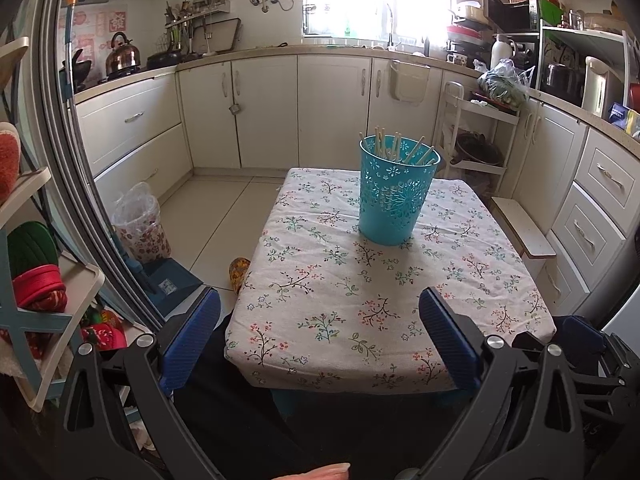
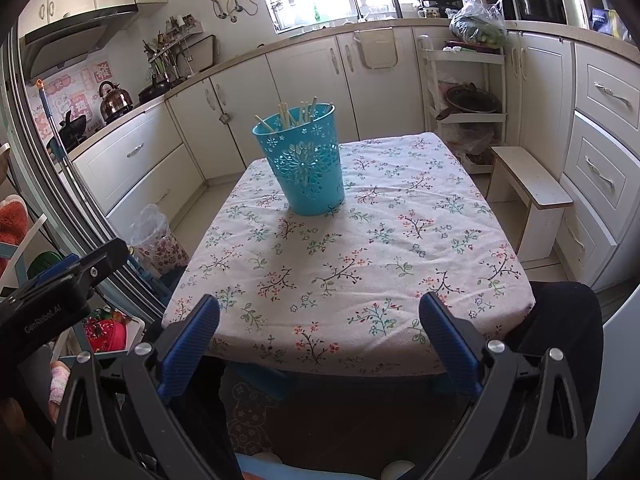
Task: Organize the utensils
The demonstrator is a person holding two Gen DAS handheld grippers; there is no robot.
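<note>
Your left tongs (image 1: 320, 332) and right tongs (image 2: 320, 336) hang wide open and empty at the desk's (image 1: 384, 320) near edge — chopsticks (image 1: 394, 147) stand in the turquoise basket (image 1: 394, 200) farther back.

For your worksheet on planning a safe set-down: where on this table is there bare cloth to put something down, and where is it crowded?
Free: the near half of the floral tablecloth, from the teal basket to the near edge, and the strip to the basket's right up to the white stool side. Crowded: only the basket, filled with chopsticks. Both the left gripper and right gripper hover with jaws open.
</note>
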